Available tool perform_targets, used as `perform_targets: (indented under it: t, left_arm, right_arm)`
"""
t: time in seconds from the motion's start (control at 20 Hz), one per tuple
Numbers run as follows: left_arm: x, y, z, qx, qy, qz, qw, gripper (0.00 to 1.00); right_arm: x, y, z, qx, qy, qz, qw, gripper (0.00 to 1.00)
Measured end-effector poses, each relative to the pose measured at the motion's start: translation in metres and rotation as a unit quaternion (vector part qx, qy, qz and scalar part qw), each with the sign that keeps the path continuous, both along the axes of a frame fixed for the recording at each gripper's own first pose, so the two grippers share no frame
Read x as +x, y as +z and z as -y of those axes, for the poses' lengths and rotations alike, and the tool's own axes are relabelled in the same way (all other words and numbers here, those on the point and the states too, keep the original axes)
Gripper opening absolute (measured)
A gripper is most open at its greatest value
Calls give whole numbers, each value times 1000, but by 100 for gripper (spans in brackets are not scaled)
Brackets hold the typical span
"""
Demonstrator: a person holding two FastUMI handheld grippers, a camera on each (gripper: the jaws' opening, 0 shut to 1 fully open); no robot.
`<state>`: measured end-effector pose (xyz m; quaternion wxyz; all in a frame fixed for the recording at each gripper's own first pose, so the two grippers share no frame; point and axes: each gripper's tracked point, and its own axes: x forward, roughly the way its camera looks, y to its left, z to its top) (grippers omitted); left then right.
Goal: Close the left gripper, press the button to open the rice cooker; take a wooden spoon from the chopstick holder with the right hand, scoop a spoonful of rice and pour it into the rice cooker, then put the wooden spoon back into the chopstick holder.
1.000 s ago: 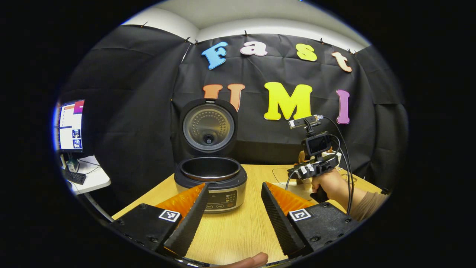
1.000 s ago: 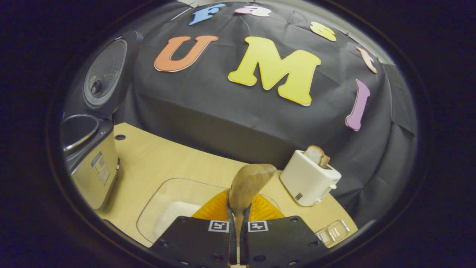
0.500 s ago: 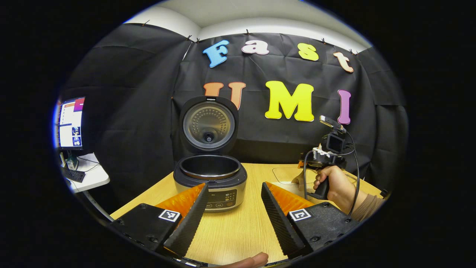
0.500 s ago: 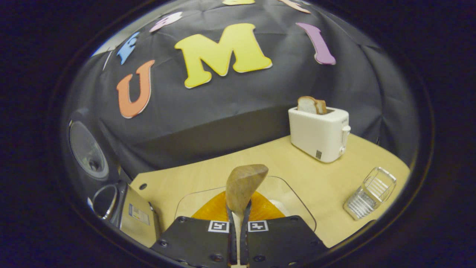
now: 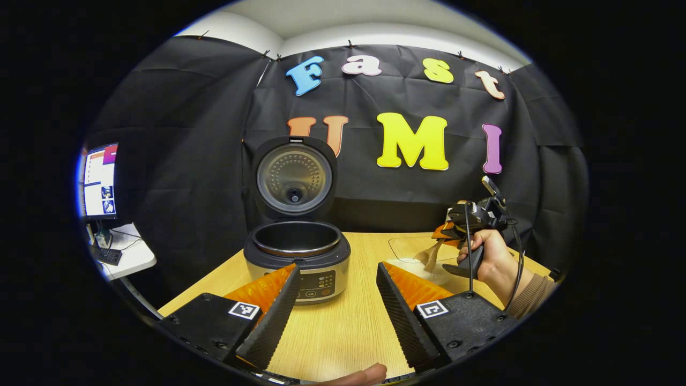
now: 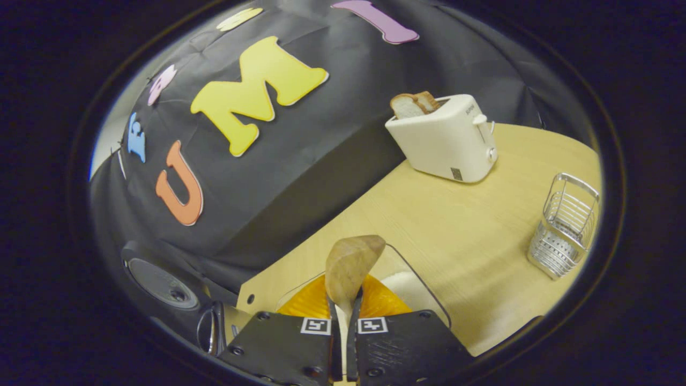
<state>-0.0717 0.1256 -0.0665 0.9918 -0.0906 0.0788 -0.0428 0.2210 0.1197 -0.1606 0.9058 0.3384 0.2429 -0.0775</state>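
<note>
Wooden spoon [image 6: 349, 264] clamped in our right gripper [image 6: 343, 343], tipped toward the rice container [image 6: 418, 292].

Beside the container, the rice cooker [image 5: 296, 260] stands lid-up, ready for rice. Our left gripper [image 5: 335, 300] waits before it, fingers spread, holding nothing.

rice cooker [image 5: 296, 257] lid up, left gripper [image 5: 335, 316] spread

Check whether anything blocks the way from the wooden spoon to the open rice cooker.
Nothing visible does. The wooden spoon, clamped in the right hand-held gripper, dips toward the rice; bare table lies between it and the rice cooker, whose lid stands upright.
</note>
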Motion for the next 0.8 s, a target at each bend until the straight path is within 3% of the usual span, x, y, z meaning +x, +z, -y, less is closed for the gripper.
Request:
perform_targets:
  t: [0.35,0.55,0.8]
  left_arm:
    - [1,-5,0,3,-1,-5,1000,90]
    - [3,-5,-5,38,13,-1,999,90]
    - [4,-6,-4,51,2,7,999,90]
  right_arm:
    - [-5,-4,14,127,-30,13,991,4]
    - [-8,11,16,169,-31,38,984,3]
    - [-12,46,27,259,-53,93,960,4]
